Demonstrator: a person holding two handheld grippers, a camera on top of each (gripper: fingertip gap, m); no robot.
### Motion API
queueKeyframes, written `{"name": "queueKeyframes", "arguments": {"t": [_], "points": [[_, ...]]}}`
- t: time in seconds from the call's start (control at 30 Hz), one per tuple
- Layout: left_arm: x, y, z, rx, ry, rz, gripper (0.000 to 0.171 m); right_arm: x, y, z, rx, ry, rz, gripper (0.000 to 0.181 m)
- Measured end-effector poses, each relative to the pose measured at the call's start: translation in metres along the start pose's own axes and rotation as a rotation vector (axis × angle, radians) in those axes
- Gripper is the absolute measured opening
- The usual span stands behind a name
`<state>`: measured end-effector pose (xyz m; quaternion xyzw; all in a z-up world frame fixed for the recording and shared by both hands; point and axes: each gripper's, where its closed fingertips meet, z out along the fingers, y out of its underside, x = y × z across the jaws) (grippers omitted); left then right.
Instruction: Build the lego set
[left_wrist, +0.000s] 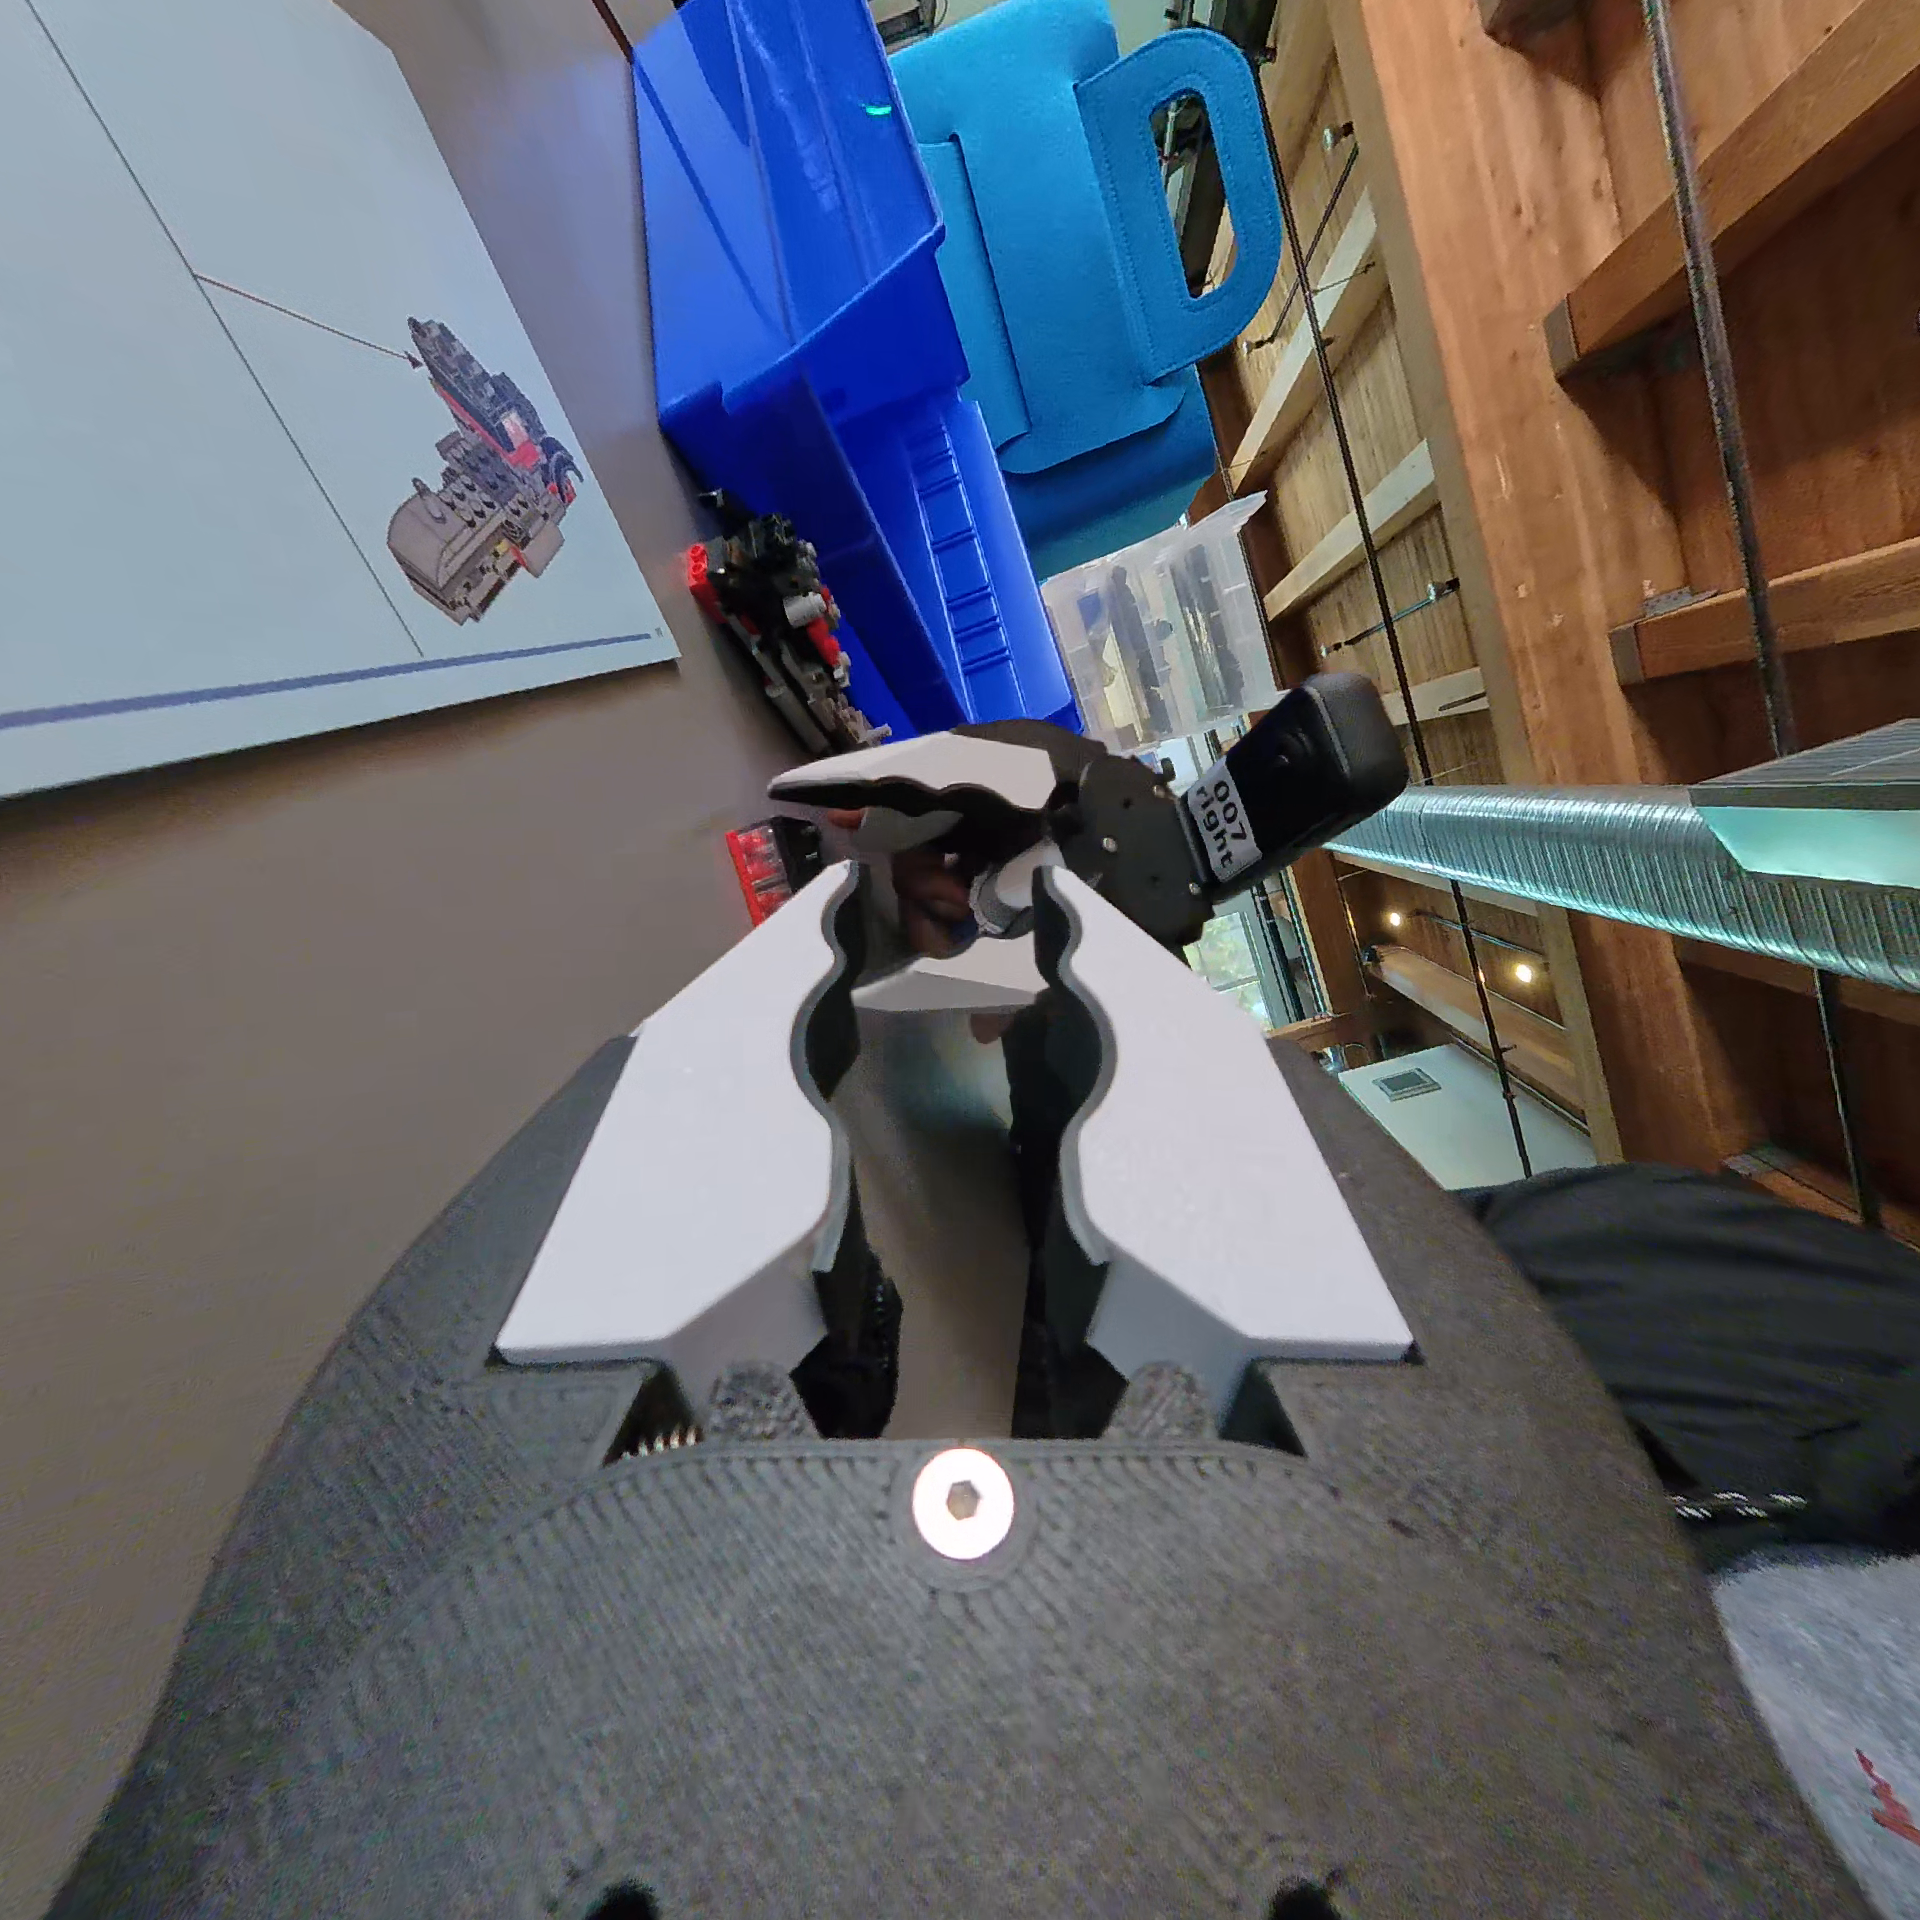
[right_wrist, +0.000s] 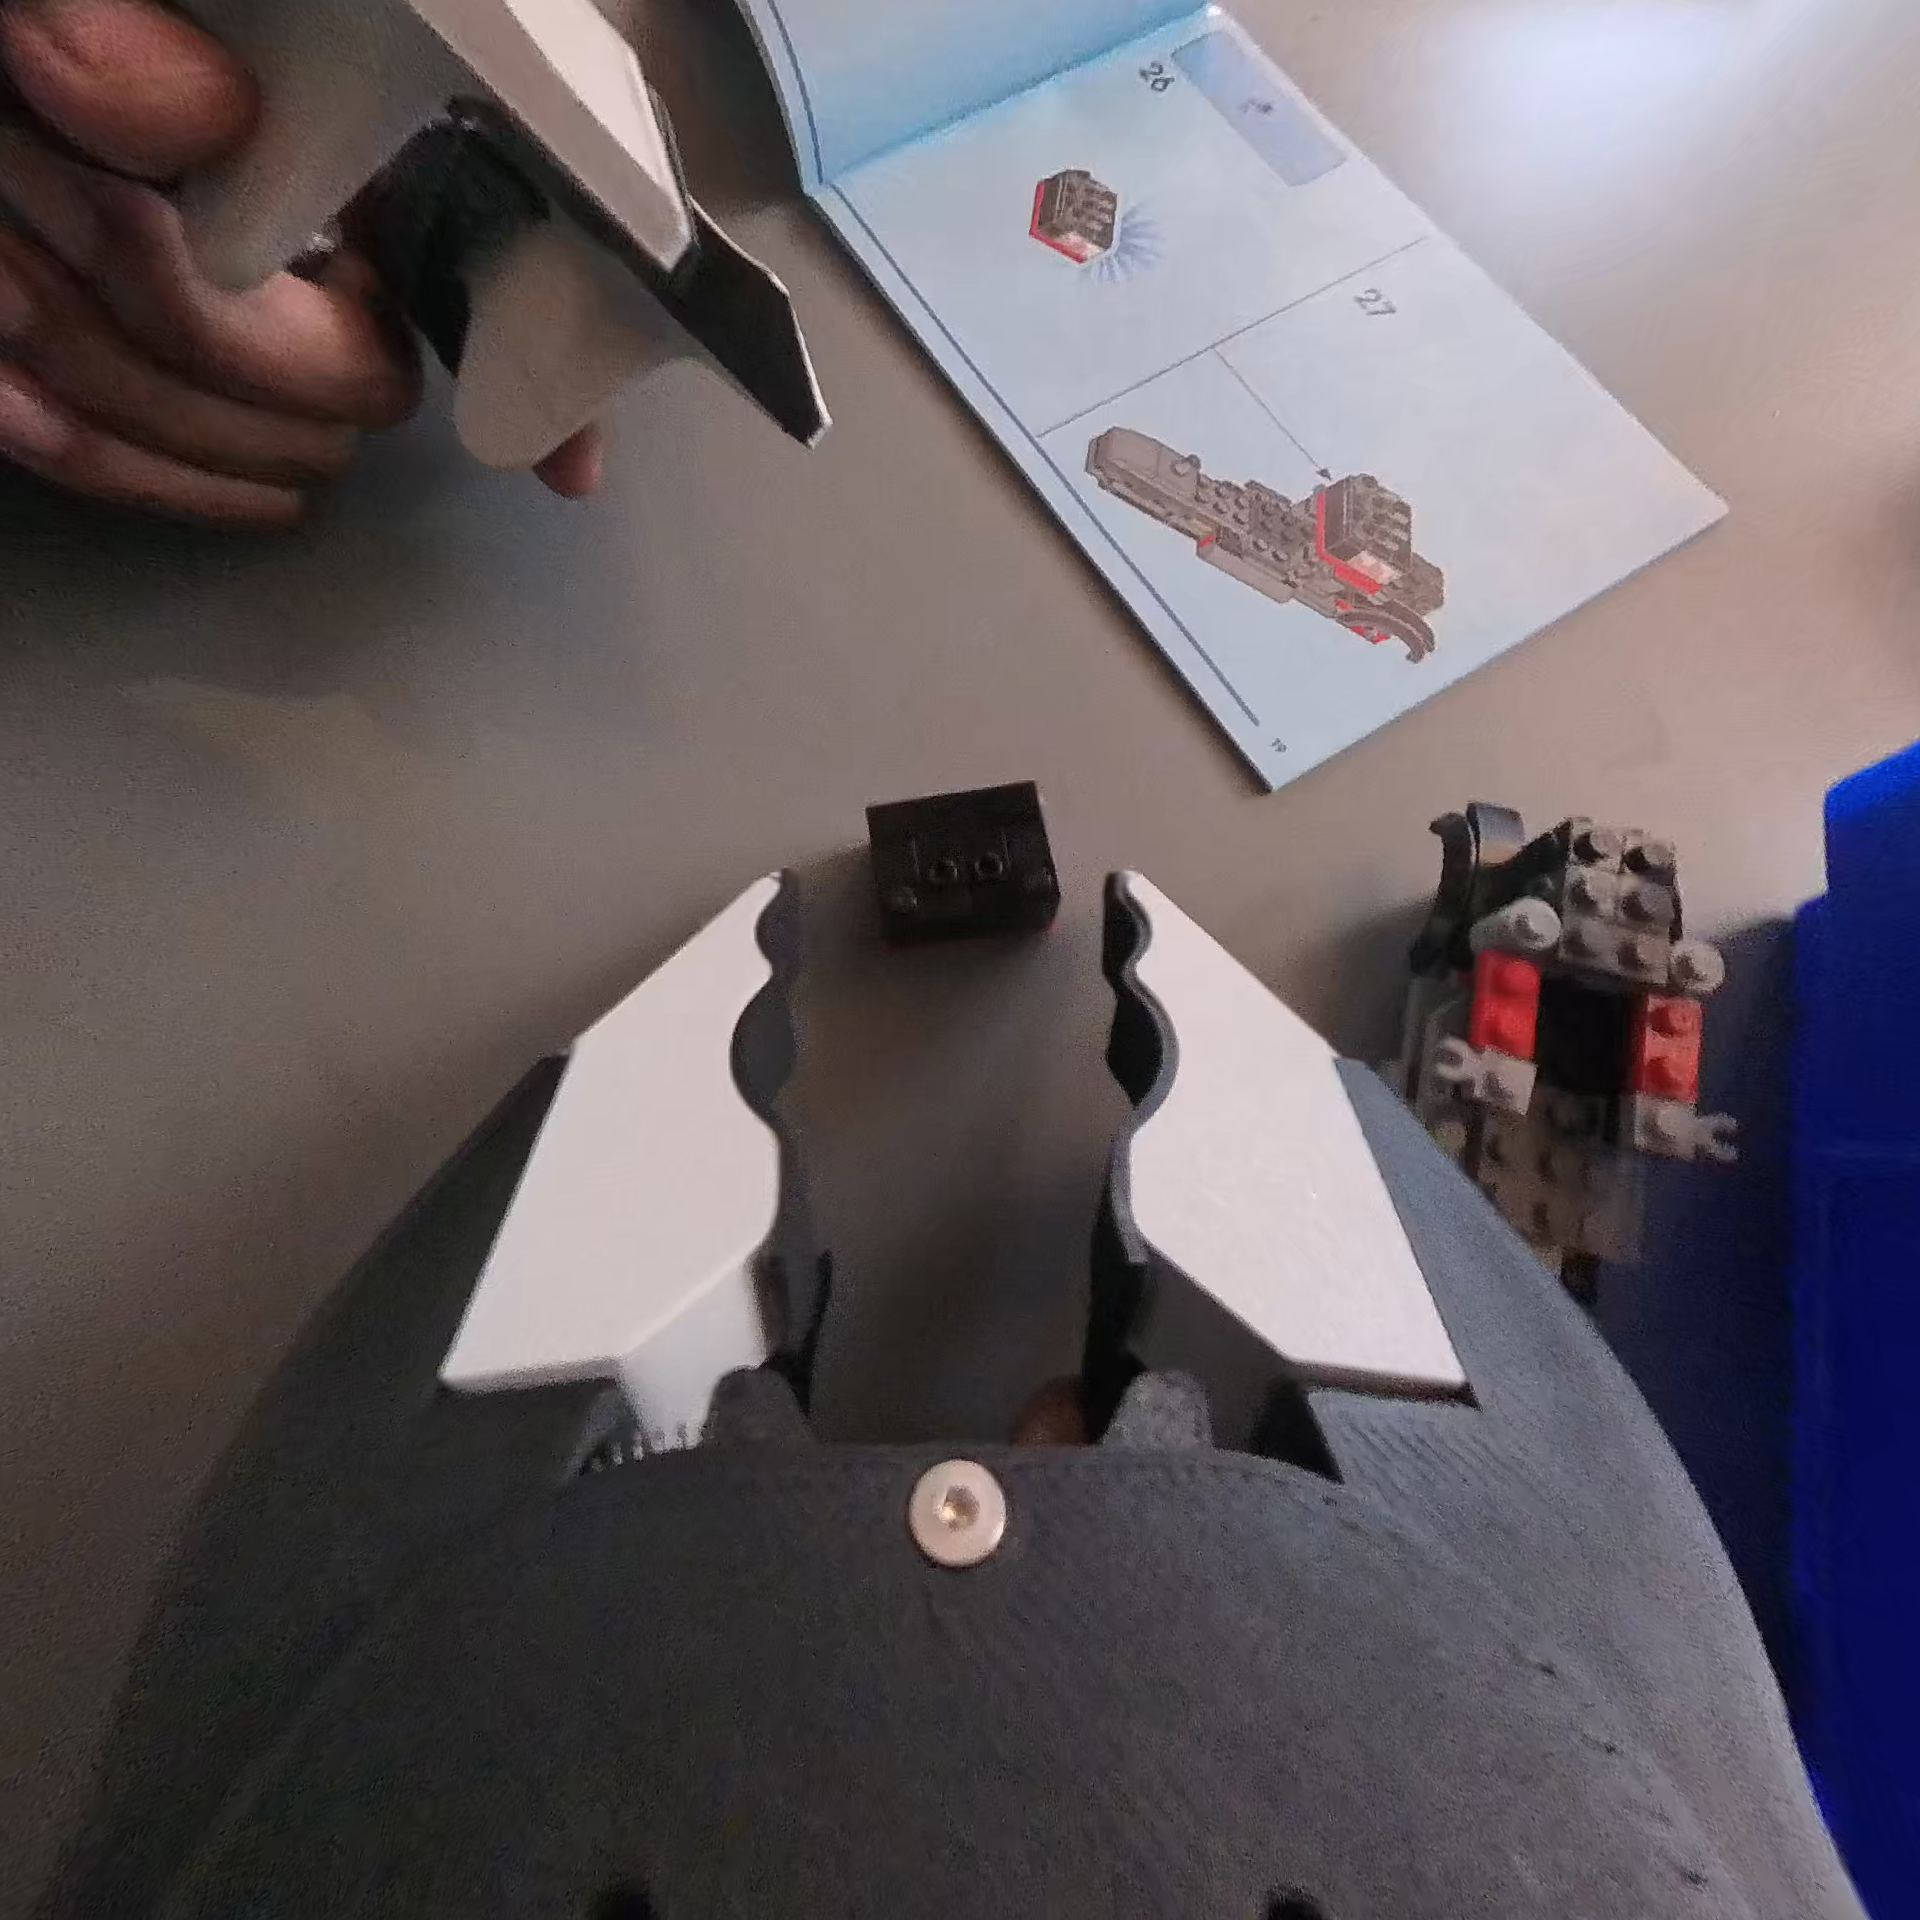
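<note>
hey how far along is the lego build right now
Done: a grey, red and black partial model stands beside the blue bin. In hand: nothing yet; the right gripper is open around a small black block assembly on the table. Left: grasp it and attach it, as the open instruction booklet seems to show.

black block (right_wrist: 964, 862) | grey-red-black model (right_wrist: 1558, 1039) | blue bin (left_wrist: 821, 343) | pale-blue booklet (right_wrist: 1299, 416)

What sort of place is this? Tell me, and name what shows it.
Probably a workshop or lab workbench. A grey table carries an open instruction booklet, a partly built lego model and a blue storage bin; rough wooden shelving and a metal duct rise behind.
</note>
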<state>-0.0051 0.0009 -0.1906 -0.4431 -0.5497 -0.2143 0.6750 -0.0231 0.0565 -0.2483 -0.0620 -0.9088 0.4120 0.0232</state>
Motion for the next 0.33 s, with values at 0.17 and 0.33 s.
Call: {"name": "queueKeyframes", "arguments": {"t": [0.17,0.33], "points": [[0.000,0.000,0.000,0.001,0.004,-0.004,0.031,0.000,0.005,-0.025,0.091,0.030,0.107,0.067],[0.000,0.002,0.001,-0.009,-0.008,0.010,0.031,0.009,0.002,-0.040,0.183,0.092,0.175,0.061]]}}
